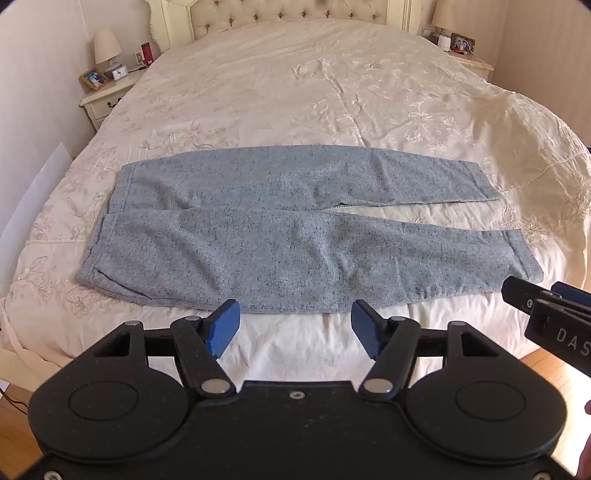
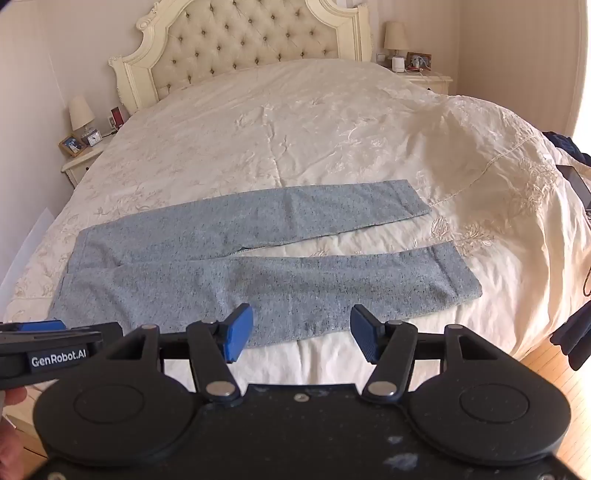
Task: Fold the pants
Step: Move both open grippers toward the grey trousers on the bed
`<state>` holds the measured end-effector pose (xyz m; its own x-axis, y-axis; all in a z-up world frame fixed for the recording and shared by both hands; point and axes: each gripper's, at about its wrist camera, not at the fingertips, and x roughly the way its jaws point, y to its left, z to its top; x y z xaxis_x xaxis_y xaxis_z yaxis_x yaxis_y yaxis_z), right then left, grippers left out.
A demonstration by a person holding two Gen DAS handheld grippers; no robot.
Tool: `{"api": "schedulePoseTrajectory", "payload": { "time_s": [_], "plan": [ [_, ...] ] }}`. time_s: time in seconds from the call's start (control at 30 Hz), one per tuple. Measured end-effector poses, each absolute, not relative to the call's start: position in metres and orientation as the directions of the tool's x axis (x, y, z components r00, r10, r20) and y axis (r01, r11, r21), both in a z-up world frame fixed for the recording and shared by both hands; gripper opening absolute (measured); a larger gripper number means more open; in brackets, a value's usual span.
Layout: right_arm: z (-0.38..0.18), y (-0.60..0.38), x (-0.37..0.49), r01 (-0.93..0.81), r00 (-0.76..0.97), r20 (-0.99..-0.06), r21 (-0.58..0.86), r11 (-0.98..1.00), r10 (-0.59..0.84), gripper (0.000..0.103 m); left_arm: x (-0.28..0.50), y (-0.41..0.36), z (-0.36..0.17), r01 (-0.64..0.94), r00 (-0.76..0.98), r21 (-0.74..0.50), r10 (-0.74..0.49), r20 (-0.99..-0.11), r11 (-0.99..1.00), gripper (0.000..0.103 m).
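One pair of grey pants (image 1: 295, 225) lies flat and unfolded across the foot of the bed (image 1: 295, 92), waistband to the left, both legs running right with a narrow gap between them — the cream bedspread shows through it. Nothing covers the pants, though the fisheye bends their outline.

Left tool (image 1: 295, 328): jaws spread wide, blue pads apart, nothing between them; it hovers just short of the near edge of the pants, not touching. Right tool (image 2: 301, 332): likewise released, empty, over the near leg's edge. Each tool shows in the other's view only as a cut-off sliver at the frame edge.

Count — two bedside stands, one each side of the tufted headboard (image 2: 251, 40); two lamps, left lamp (image 1: 107, 48) and right lamp (image 2: 395, 35). A framed photo (image 1: 92, 79) and small clock sit on the left stand; the other small items there are too small to make out. Dark cloth (image 2: 569, 147) at the right edge of the bed is cut off by the frame, kind unclear.
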<state>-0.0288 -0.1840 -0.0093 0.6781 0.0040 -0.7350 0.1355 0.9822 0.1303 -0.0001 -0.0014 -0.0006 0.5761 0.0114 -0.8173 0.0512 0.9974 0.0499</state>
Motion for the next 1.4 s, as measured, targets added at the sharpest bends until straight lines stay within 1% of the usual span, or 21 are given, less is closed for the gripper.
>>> {"api": "schedulePoseTrajectory", "payload": {
  "time_s": [0.27,1.4],
  "plan": [
    [-0.012,-0.182,-0.034,0.143,0.674,-0.738,0.141,0.980,0.008,0.062,-0.007,-0.001,-0.010,0.045,0.573,0.038,0.005,-0.820,0.998,0.068],
    [-0.014,-0.183,-0.033,0.140,0.649,-0.760,0.161,0.977,0.032,0.062,-0.007,0.006,-0.009,0.037,0.554,0.037,0.010,-0.833,0.999,0.068]
  ]
}}
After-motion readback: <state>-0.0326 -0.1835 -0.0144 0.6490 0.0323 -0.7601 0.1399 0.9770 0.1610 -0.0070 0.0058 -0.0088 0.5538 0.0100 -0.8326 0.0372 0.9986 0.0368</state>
